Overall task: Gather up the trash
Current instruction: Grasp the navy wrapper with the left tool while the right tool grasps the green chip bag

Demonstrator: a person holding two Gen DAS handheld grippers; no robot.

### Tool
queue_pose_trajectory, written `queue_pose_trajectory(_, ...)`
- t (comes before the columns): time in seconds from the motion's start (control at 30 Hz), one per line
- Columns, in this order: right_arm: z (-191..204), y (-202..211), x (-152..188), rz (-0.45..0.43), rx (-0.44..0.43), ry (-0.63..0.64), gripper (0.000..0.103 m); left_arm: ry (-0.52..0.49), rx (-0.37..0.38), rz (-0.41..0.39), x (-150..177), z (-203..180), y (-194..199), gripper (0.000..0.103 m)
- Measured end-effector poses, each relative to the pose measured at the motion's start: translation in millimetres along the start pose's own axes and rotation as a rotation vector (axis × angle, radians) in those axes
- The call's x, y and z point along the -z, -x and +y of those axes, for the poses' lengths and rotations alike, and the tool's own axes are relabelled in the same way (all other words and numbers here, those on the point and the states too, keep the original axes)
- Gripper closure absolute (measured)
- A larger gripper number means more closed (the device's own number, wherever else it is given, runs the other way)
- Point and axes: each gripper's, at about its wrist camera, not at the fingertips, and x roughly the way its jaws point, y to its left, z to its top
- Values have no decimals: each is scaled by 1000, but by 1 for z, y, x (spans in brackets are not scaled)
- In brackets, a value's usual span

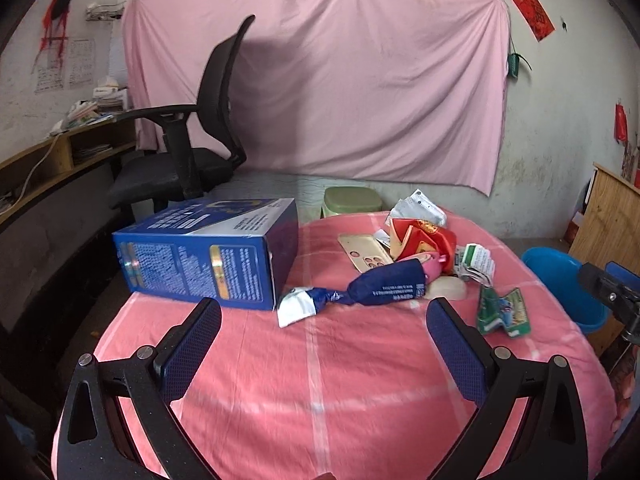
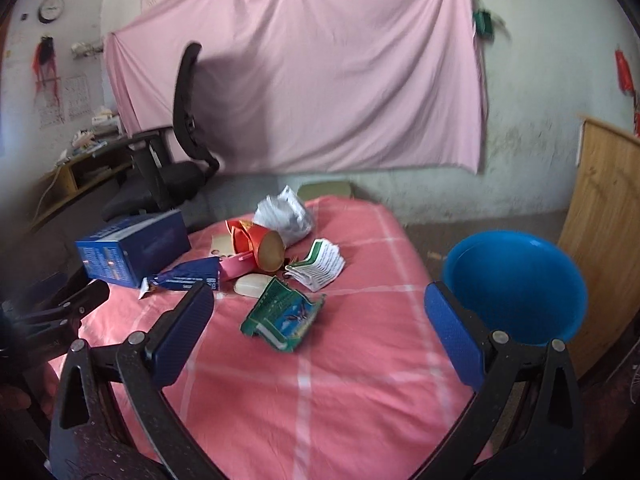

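Trash lies in a heap on the round table with a pink checked cloth (image 1: 340, 380) (image 2: 352, 400): a twisted dark blue wrapper (image 1: 360, 290) (image 2: 188, 278), a crushed green packet (image 1: 504, 312) (image 2: 282, 316), a red carton (image 1: 420, 236) (image 2: 256, 242), a green-and-white packet (image 1: 476, 262) (image 2: 320, 264), a silver bag (image 1: 418, 210) (image 2: 286, 216). A big blue box (image 1: 208, 252) (image 2: 132, 248) lies at the left. My left gripper (image 1: 324, 314) is open just short of the blue wrapper. My right gripper (image 2: 320, 300) is open above the green packet.
A blue plastic basin (image 2: 516, 284) (image 1: 560, 284) stands off the table's right edge. A black office chair (image 1: 192, 152) (image 2: 176, 160) is behind the table at the left, a green stool (image 1: 352, 200) behind it, a wooden board (image 2: 608, 216) at the right, and a pink sheet (image 1: 320, 68) covers the wall.
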Motion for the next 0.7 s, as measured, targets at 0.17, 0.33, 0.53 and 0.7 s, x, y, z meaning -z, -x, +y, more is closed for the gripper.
queue_pose_trajectory(0.17, 4, -44, -5, 122, -1, 15, 0, -111, 48, 53, -3, 1, -42, 7)
queue_pose_trajectory(0.33, 13, -72, -2, 225, -18, 66, 4, -235, 63, 107, 1, -7, -71, 20)
queue_pose_trajectory(0.53, 16, -94, 6, 319, -21, 82, 15, -282, 70, 186, 6, -11, -97, 34)
queue_pose_trajectory(0.7, 17, -101, 13, 361, -43, 65, 31, -324, 23, 236, 7, -12, -113, 49)
